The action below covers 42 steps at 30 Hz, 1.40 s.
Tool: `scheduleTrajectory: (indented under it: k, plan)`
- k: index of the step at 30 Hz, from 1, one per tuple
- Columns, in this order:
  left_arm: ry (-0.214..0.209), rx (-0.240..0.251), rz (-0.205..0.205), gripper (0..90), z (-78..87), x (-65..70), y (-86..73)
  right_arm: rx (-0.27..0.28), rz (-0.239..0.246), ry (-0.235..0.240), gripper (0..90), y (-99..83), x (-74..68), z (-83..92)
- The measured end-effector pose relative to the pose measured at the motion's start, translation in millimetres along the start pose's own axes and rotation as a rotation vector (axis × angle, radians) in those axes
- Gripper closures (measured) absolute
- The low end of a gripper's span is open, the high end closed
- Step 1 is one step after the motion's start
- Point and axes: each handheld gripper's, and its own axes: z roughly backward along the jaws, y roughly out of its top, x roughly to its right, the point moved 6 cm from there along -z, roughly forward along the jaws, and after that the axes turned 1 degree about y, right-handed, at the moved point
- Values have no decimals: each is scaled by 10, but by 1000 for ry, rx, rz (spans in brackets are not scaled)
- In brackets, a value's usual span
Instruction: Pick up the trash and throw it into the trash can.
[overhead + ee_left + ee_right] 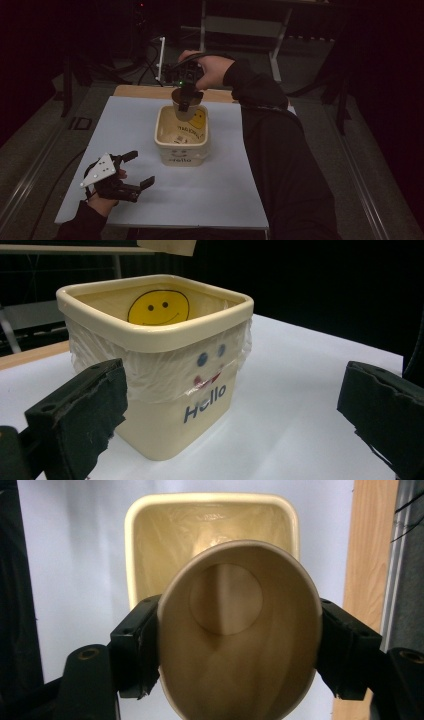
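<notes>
While right gripper (239, 645) clamps cup (240, 630) between its jaws above bin (181, 134) at frame center, left gripper (136, 170) sits open lower left.

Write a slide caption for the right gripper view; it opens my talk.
Right gripper holding an empty paper cup above the lined bin.
</notes>
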Motion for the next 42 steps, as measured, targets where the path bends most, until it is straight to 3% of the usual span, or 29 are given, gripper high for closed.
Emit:
scheduleTrajectory:
  k: [3, 6, 7, 10, 15, 25, 42]
  plan:
    - [0, -5, -7, 7, 0, 4, -3, -19, -20, 1, 252, -9, 17, -39]
    - [1, -3, -7, 7, 1, 4, -1, 14, -56, 4, 195, 8, 31, -31]
    - [3, 0, -6, 8, 4, 3, 2, 68, -118, 44, 87, 40, 34, 22]
    - [6, 1, -6, 7, 4, 0, 3, 83, -103, 58, 83, 55, 14, 72]
    - [7, -1, -13, 7, 4, 4, 3, 52, -91, 64, 83, 24, 0, 62]
    - [6, 0, -11, 7, 4, 2, 4, 61, -78, 50, 84, 3, -3, 89]
    - [3, -6, -13, 7, -13, 8, 0, 70, -118, 22, 84, -204, -30, 143]
